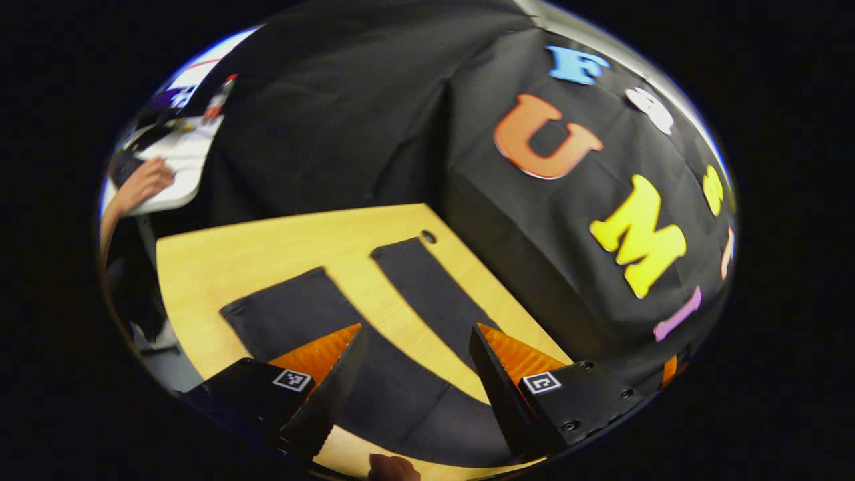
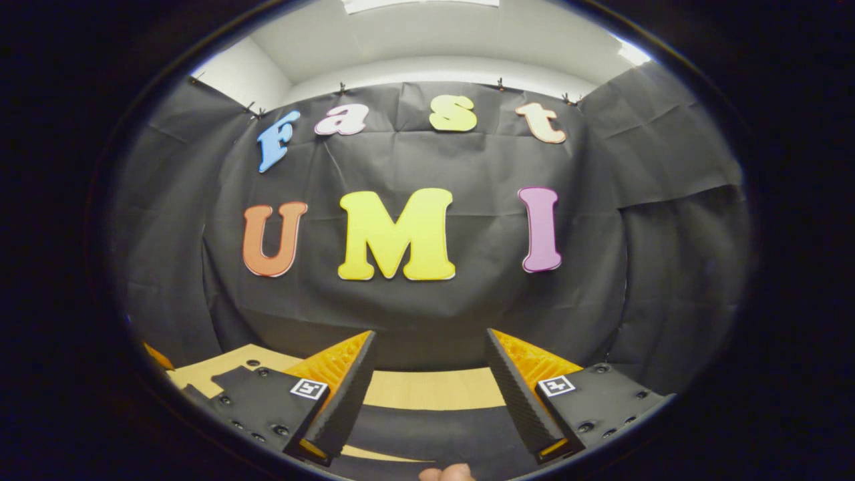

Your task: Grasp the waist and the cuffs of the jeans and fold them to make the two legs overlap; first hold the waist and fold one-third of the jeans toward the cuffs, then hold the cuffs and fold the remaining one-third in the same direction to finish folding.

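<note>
Dark jeans [image 1: 414, 374] lie flat on the pale wooden table [image 1: 267, 247], their two legs spread apart toward the far side. One cuff [image 1: 274, 300] lies at the left, the other cuff [image 1: 401, 250] nearer the table's far edge. My left gripper [image 1: 417, 381] hovers open above the crotch and upper legs, nothing between its fingers. In the right gripper view a dark band of the jeans [image 2: 434, 427] crosses the table [image 2: 434, 389] beneath my right gripper [image 2: 431, 394], which is open and holds nothing.
Black cloth walls close the booth behind and to the right of the table. A small hole [image 1: 428, 236] pierces the tabletop near the far cuff. A person's hand [image 1: 143, 184] rests on a white surface at the far left. A fingertip [image 2: 446, 473] shows at the bottom edge.
</note>
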Demonstrator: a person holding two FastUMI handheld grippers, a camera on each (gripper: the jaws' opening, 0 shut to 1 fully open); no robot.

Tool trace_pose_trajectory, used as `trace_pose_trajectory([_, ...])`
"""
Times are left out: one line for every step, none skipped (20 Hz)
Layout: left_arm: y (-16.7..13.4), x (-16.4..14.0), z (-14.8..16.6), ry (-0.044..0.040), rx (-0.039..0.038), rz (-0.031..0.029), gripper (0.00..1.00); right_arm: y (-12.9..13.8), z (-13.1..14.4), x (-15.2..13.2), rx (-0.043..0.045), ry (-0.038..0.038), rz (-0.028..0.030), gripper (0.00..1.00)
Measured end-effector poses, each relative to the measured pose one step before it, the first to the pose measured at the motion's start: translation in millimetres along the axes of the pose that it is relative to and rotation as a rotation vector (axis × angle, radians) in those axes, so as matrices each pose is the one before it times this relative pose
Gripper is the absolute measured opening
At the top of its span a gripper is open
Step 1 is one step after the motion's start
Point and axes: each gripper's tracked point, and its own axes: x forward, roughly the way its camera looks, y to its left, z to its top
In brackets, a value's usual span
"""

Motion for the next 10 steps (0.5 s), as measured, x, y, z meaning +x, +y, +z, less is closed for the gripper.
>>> trace_pose_trajectory([24.08, -0.89, -0.46, 0.02512, -0.07171, 0.03731, 0.99, -1.71, -5.73, 0.96, 0.00084, 0.02293, -0.00014, 0.98])
trace_pose_trajectory([21.45, -1.66, 1.11, 0.01999, -0.06272, 0.03019, 0.99, -2.36, -5.42, 2.06, 0.00588, 0.02635, -0.00283, 0.98])
trace_pose_trajectory([14.89, 3.30, 3.92, 0.01416, -0.05400, 0.03529, 0.99, -4.02, -4.61, 1.04, 0.00514, 0.02087, -0.00867, 0.98])
trace_pose_trajectory([13.68, 4.19, 1.91, 0.01475, -0.04597, 0.02506, 0.99, -4.45, -2.27, 1.73, 0.00244, 0.01096, -0.01186, 0.98])
trace_pose_trajectory([12.45, 4.83, 4.50, 0.00936, -0.04661, 0.01656, 0.99, -3.72, -1.23, 0.92, 0.00049, 0.00496, -0.00992, 0.98])
trace_pose_trajectory([9.97, 3.28, 2.29, 0.01453, -0.04269, 0.01986, 0.99, -2.64, 0.19, 0.31, -0.00245, 0.00092, -0.00674, 0.98])
trace_pose_trajectory([9.90, 3.28, 2.37, 0.01601, -0.03786, 0.02195, 0.99, -1.36, -0.80, 0.59, -0.00595, 0.00100, -0.00587, 0.98])
trace_pose_trajectory([10.52, 4.80, -0.25, 0.01898, -0.03224, 0.02094, 0.99, -1.89, -0.54, 0.23, -0.00698, 0.00248, -0.00351, 0.98])
trace_pose_trajectory([7.03, 4.92, 0.59, 0.01966, -0.02339, 0.01844, 0.99, -1.42, -0.76, 0.21, -0.00823, 0.00206, -0.00355, 0.98])
trace_pose_trajectory([7.07, 3.49, 1.25, 0.01380, -0.02169, 0.01788, 0.99, -2.79, 0.34, -0.09, -0.00529, 0.00145, -0.00652, 0.98])
